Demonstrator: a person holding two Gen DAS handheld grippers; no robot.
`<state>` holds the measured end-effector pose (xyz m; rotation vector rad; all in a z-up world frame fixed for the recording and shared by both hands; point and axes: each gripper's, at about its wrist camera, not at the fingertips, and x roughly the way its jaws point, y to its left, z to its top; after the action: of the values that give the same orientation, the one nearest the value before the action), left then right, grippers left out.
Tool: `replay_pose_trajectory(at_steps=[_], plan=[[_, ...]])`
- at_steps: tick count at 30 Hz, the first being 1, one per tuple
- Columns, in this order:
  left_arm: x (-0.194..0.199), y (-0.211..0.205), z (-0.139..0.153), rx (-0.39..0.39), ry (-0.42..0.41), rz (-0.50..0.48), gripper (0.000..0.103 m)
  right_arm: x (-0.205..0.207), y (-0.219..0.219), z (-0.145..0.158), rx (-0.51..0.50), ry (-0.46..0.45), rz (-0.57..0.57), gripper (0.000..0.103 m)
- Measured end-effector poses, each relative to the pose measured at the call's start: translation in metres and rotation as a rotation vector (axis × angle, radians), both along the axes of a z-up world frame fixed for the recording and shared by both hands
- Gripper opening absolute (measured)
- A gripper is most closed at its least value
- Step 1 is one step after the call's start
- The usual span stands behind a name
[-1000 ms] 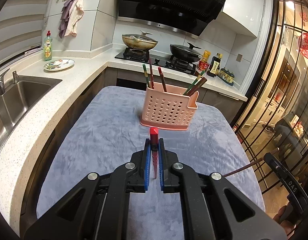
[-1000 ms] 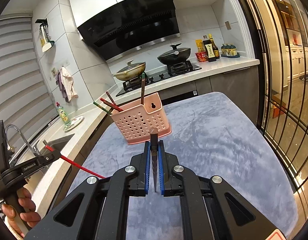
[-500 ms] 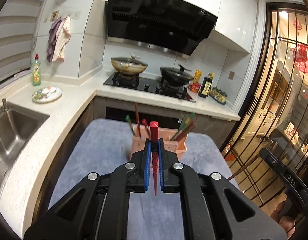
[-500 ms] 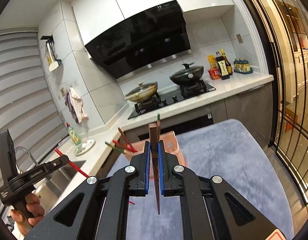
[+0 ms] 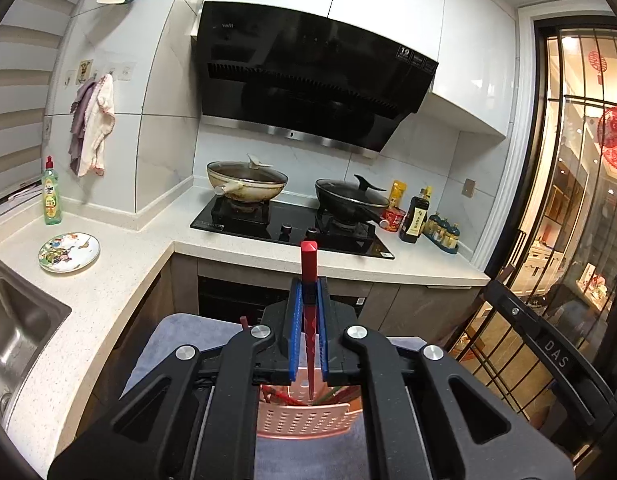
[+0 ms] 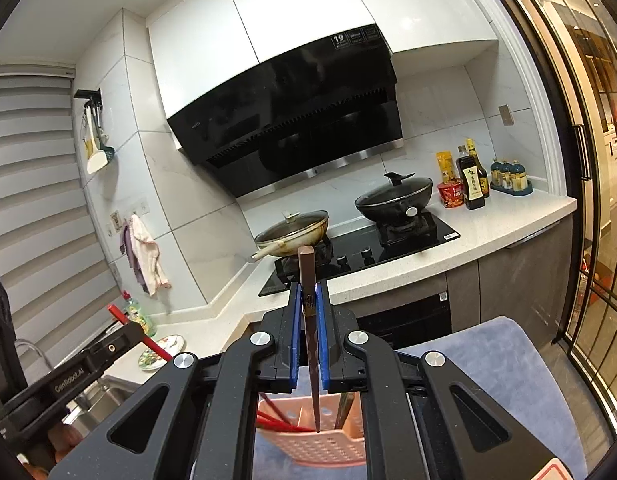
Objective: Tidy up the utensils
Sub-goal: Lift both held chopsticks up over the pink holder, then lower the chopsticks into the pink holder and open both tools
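Note:
My left gripper (image 5: 308, 296) is shut on a red chopstick (image 5: 308, 264), held upright with its tip just above the pink perforated utensil basket (image 5: 304, 420). My right gripper (image 6: 307, 300) is shut on a dark brown chopstick (image 6: 307, 268), also upright, its tip pointing down into the same basket (image 6: 320, 446). Several red, green and brown chopsticks lean inside the basket. The basket stands on a blue-grey cloth (image 6: 500, 376) and is partly hidden behind each gripper. The left gripper with its red chopstick (image 6: 148, 344) also shows at the lower left of the right wrist view.
A white counter (image 5: 120, 276) wraps around the left and back, with a steel sink (image 5: 16, 320), a patterned plate (image 5: 68, 252) and a soap bottle (image 5: 51, 192). A hob carries two lidded pans (image 5: 247, 184), with sauce bottles (image 5: 418, 216) beside it. A glass door (image 5: 580, 240) is on the right.
Both grippers have risen and moved forward over the basket, tilting their views upward. The basket has dropped from mid-frame to the bottom, under the chopstick tips. Both chopsticks stay gripped.

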<state>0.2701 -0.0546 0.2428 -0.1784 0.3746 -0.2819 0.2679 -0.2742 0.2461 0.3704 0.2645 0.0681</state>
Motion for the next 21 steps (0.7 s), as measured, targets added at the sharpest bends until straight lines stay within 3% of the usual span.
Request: replay_pose_trajectory(at_steps=[10, 18, 21], plan=[[0.044, -0.012, -0.044, 0.031, 0.073, -0.01, 0.007, 0.06, 0.016, -0.054, -0.052, 0.112, 0.032, 0.007], [0.059, -0.013, -0.07, 0.042, 0.107, 0.001, 0.007, 0.075, 0.019, -0.082, -0.07, 0.17, 0.052, 0.008], [0.061, -0.012, -0.074, 0.047, 0.119, -0.001, 0.012, 0.071, 0.021, -0.083, -0.082, 0.165, 0.053, 0.01]])
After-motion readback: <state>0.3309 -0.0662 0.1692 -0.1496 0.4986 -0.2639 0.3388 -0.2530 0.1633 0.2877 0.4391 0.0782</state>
